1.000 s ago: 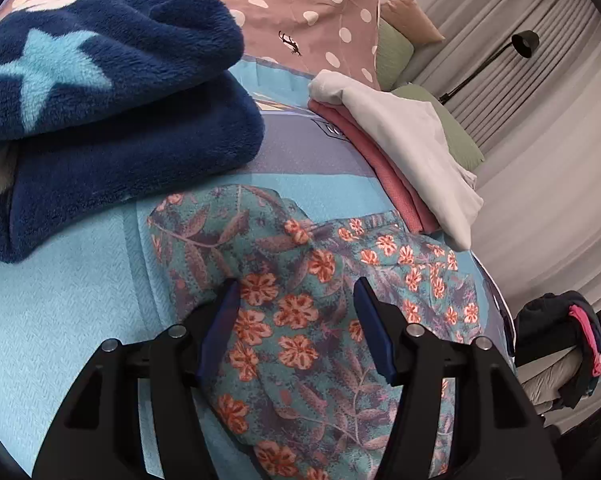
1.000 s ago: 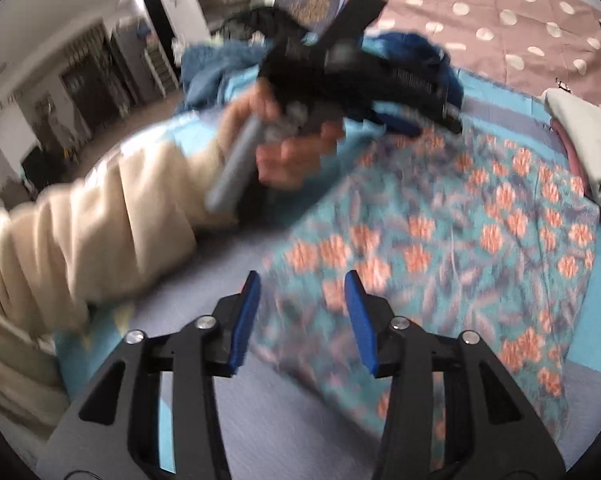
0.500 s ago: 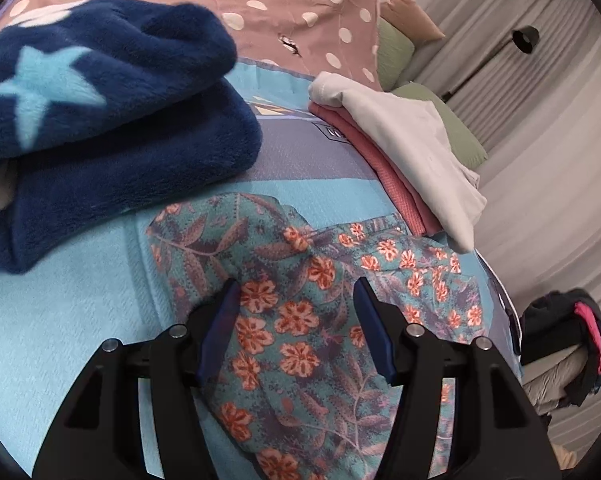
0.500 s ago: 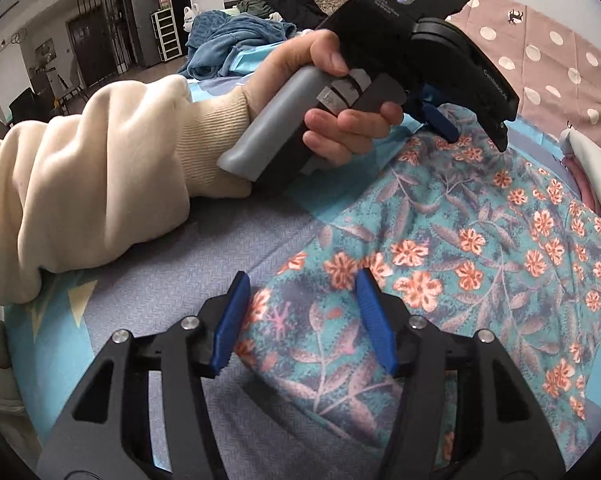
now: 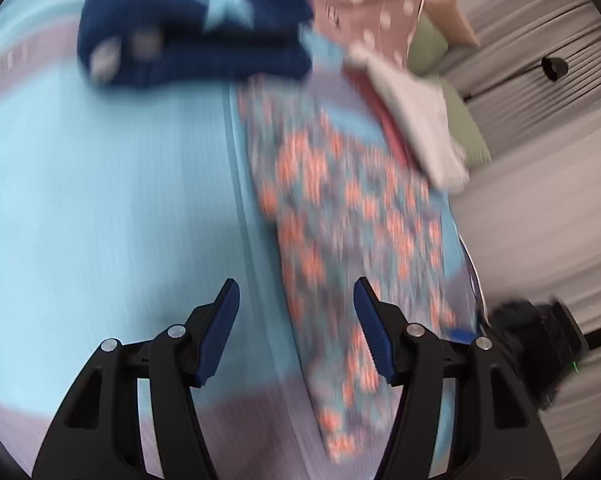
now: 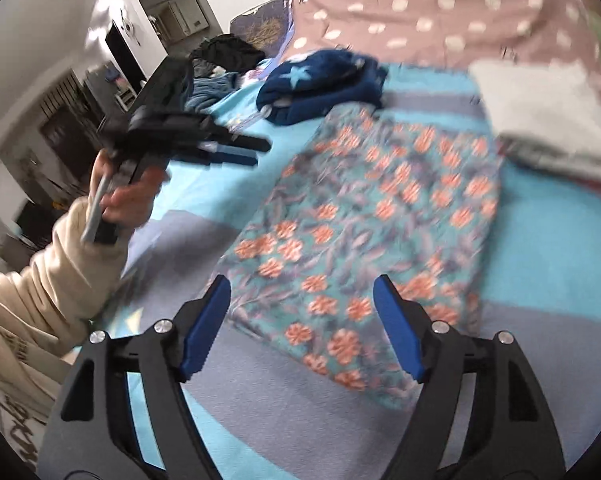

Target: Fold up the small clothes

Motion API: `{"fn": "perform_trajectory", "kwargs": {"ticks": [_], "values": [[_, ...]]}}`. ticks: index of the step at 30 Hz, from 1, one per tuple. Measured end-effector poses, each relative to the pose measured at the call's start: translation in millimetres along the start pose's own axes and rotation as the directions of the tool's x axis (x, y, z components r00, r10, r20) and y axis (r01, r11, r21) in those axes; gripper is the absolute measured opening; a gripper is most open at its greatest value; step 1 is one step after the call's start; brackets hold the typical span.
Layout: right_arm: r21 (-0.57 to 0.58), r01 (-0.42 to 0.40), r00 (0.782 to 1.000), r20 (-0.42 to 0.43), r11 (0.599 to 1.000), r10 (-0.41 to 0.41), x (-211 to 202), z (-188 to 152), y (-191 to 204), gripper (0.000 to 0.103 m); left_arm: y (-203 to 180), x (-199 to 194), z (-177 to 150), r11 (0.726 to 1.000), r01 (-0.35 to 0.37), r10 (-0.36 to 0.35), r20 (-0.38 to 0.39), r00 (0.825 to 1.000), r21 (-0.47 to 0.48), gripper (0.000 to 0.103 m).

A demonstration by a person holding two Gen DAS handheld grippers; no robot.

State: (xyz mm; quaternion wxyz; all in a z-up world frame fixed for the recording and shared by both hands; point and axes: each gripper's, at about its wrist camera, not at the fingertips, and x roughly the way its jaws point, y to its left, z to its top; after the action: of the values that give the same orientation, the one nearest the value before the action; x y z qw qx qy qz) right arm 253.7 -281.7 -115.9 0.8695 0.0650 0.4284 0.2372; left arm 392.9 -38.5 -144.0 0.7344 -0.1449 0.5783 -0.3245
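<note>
Floral garment [image 6: 364,236] lay folded flat on bed [image 6: 560,248]. My left gripper [image 5: 296,312] gaped empty, right gripper [image 6: 300,324] had just widened, empty too. Best pinch near edge, both corners together, imo.

floral garment [image 6: 364,216]: thin printed cloth, matt, lying smooth | bedspread [image 5: 100,208]: turquoise woven cloth, fine ribbed texture | navy star blanket [image 6: 320,84]: thick fuzzy fleece | right gripper [image 6: 300,320]: matt black plastic frame, ridged blue pads, shiny metal screws | sleeve [image 6: 48,280]: cream soft knit | white folded stack [image 6: 540,112]: plain matt cloth
</note>
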Motion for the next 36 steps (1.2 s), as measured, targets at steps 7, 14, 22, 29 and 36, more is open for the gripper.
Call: {"fn": "perform_trajectory", "kwargs": {"ticks": [7, 14, 22, 29, 36], "values": [[-0.006, -0.024, 0.999, -0.040, 1.000, 0.024, 15.7, -15.1, -13.5, 0.075, -14.7, 6.6, -53.9, 1.000, -0.004, 0.003, -0.092, 0.996, -0.007, 0.061], [0.018, -0.066, 0.998, -0.001, 0.998, 0.066, 9.4, -20.9, -21.6, 0.074, -15.3, 31.5, -43.7, 0.994, 0.080, -0.089, -0.135, 0.987, -0.069, 0.062], [0.070, -0.131, 0.991, 0.027, 0.989, 0.129, 7.2, -21.1, -32.1, 0.075, -17.1, 53.2, -28.7, 0.967, 0.191, -0.210, -0.105, 0.972, -0.166, 0.062], [0.132, -0.197, 0.980, 0.053, 0.972, 0.191, 4.8, -22.0, -43.4, 0.075, -25.5, 56.4, -54.9, 0.925, 0.322, -0.345, -0.086, 0.935, -0.203, 0.061], [0.221, -0.259, 0.966, 0.070, 0.940, 0.250, -2.9, -19.7, -55.1, 0.078, -28.6, 63.4, -45.6, 0.936, 0.268, -0.297, -0.105, 0.949, -0.228, 0.020]]}}
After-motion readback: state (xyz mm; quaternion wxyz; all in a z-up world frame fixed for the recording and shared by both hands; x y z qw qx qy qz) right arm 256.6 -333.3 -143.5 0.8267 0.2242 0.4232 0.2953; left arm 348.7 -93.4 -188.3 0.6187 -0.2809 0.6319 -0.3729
